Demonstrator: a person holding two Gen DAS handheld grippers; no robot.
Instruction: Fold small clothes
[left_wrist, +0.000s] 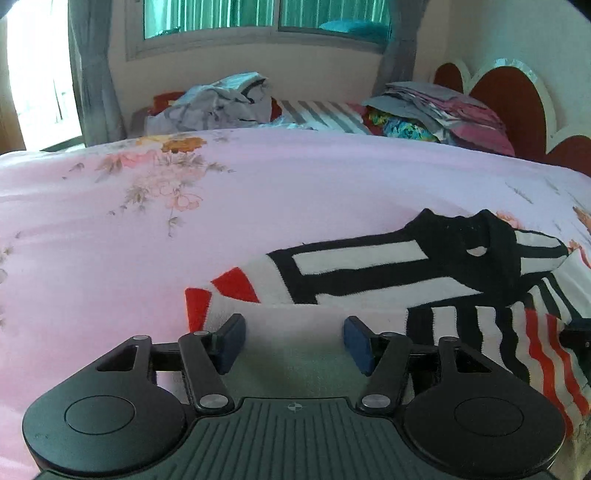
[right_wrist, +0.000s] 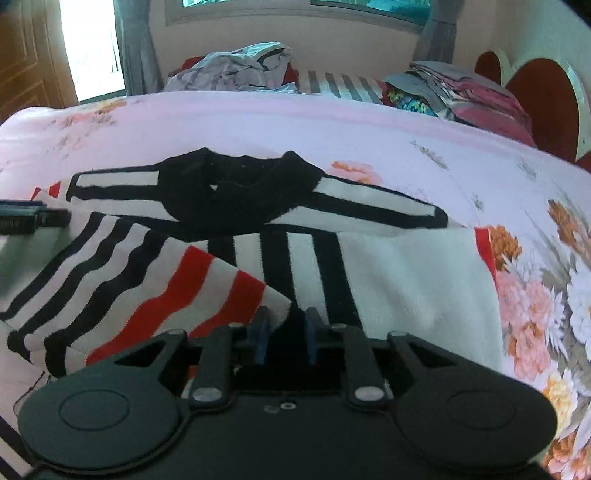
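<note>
A small black, white and red striped sweater (left_wrist: 369, 273) lies spread on the pink floral bedsheet (left_wrist: 184, 221), black collar toward the far side. My left gripper (left_wrist: 293, 343) is open, jaws wide apart over the sweater's white left part, holding nothing. In the right wrist view the sweater (right_wrist: 295, 221) fills the middle. My right gripper (right_wrist: 286, 334) is nearly closed, pinching a folded-over corner of the sweater's red-striped hem (right_wrist: 207, 295). The left gripper's tip (right_wrist: 33, 219) shows at the left edge of the right wrist view.
A heap of grey clothes (left_wrist: 218, 103) and a stack of folded fabrics (left_wrist: 436, 110) lie at the far side of the bed. A red heart-shaped headboard (left_wrist: 509, 96) stands at the right. A window with grey curtains (left_wrist: 92, 70) is behind.
</note>
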